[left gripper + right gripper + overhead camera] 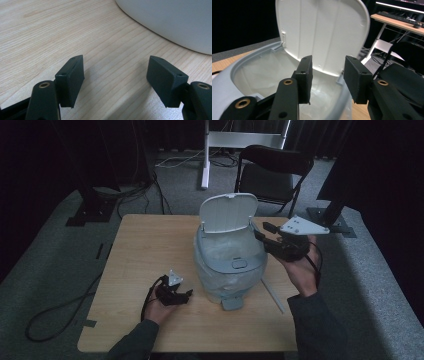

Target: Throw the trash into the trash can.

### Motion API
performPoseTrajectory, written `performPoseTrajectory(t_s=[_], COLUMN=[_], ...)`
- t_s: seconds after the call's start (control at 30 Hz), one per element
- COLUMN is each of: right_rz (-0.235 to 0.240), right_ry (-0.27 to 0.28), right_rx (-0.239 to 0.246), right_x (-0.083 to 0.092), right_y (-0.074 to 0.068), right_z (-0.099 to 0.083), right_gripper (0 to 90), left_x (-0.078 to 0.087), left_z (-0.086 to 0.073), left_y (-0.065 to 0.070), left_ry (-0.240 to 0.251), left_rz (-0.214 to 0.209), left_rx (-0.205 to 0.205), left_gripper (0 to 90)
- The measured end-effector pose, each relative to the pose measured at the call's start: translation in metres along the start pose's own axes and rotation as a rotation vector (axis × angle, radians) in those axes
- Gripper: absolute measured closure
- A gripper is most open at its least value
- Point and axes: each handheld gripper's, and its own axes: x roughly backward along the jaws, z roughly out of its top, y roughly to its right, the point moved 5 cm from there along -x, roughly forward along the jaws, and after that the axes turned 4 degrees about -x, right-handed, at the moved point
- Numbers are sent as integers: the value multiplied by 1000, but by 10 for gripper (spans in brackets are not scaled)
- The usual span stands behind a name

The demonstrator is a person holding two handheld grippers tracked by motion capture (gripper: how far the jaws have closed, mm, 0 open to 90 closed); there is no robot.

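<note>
Bin [227, 270], table [145, 250] centre, lid [228, 212] upright; liner contents unclear, base cut off in right gripper view. Right gripper [262, 234] at rim by lid, jaws parted, nothing btwn. Left gripper [186, 295] low beside bin, jaws spread, empty.

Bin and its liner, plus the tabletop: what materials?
Bin: likely moulded plastic, matte pale grey, with smooth ribbed lid.
Liner: seemingly thin translucent plastic film, wrinkled inside the rim.
Tabletop: light wood or wood-look laminate, visible grain lines.
</note>
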Motion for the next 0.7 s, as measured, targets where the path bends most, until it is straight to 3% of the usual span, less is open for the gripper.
performPoseTrajectory(t_s=[0.33,0.7], right_rz=[-38,-68], right_ry=[-29,-57], right_rx=[-28,-51], right_x=[9,12], right_y=[18,28], right_z=[-16,-34], right_gripper=[598,614], left_x=[0,0], left_z=[0,0], left_y=[0,0], left_ry=[0,0], left_rz=[0,0], left_rx=[2,1], left_gripper=[302,302])
